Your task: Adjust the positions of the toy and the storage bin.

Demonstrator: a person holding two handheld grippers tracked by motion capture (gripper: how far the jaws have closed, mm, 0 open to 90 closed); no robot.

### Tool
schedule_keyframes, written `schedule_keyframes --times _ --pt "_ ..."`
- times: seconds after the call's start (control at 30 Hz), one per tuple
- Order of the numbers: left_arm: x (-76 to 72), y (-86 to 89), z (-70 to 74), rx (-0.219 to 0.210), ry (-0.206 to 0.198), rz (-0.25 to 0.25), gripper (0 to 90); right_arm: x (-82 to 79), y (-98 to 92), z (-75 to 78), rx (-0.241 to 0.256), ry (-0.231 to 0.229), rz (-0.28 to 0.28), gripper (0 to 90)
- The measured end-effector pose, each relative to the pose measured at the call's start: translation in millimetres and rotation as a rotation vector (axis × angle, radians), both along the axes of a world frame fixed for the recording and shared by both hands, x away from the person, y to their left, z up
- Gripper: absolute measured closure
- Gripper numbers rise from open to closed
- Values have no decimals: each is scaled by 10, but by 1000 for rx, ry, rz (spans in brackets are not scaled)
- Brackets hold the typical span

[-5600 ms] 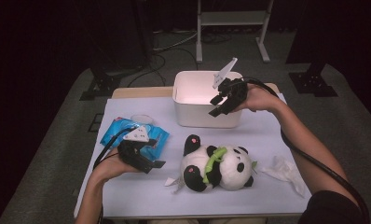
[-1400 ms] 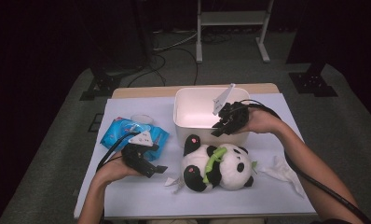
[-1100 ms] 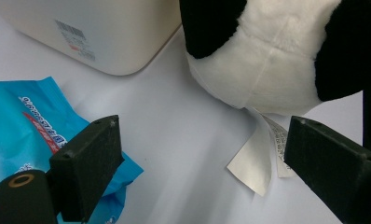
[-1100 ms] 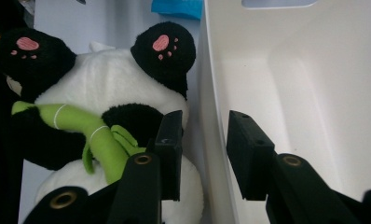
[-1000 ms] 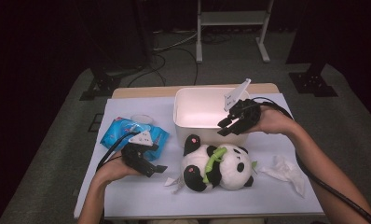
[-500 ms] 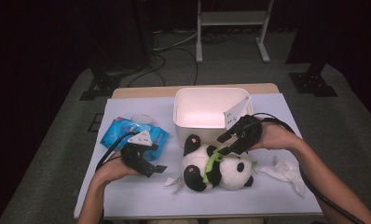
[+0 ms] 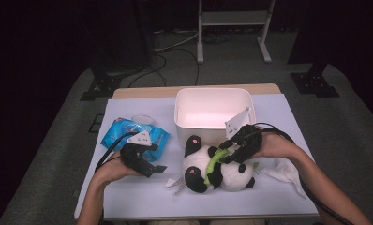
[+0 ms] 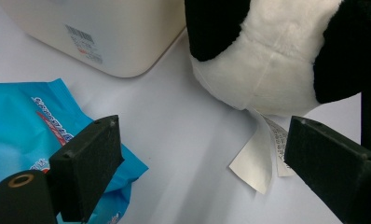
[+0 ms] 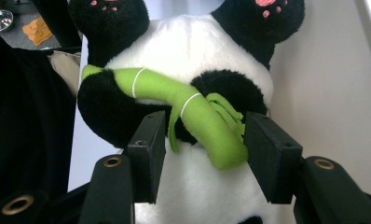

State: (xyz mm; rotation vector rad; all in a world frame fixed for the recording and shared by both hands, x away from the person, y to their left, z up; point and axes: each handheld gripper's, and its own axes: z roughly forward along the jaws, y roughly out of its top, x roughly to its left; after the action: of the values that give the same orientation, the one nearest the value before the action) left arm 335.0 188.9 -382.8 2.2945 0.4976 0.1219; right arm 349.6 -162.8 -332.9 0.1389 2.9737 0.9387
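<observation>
A black and white plush panda [image 7: 196,168] lies on its back in the middle of the table, hugging a green bamboo stalk [image 7: 212,165]. My right gripper [image 7: 229,155] is down on its belly. In the right gripper view it [image 9: 204,154] is open, and its jaws straddle the end of the bamboo [image 9: 193,112] and the black arm under it. My left gripper [image 7: 155,169] rests on the table left of the panda, open and holding nothing. In the left gripper view it [image 8: 202,158] faces the panda's side [image 8: 267,60] and its white label [image 8: 258,161].
A white bin [image 7: 212,90] stands just behind the panda; its wall [image 9: 333,93] is close beside my right gripper. A blue wipes pack [image 7: 119,132] lies behind the left gripper. A crumpled white cloth [image 7: 284,169] sits at the right, near the table's front edge.
My right gripper came away from the bin's rim, moved toward me and dropped onto the panda's belly. The left gripper has stayed put.
</observation>
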Motion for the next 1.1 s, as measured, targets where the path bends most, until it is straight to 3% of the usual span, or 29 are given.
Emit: schedule_keyframes --times 0.23,0.47,0.7,1.1 --pt "0 -3 -7 2 3 -1 105 -16 15 -36 3 -8 2 485" --pt "12 -4 -29 6 9 -3 105 -43 33 -51 2 -23 9 571" --pt "21 2 -49 7 12 6 105 -90 15 -37 11 -17 15 668" --pt "32 -7 -88 6 11 7 102 -101 3 2 29 10 21 739"
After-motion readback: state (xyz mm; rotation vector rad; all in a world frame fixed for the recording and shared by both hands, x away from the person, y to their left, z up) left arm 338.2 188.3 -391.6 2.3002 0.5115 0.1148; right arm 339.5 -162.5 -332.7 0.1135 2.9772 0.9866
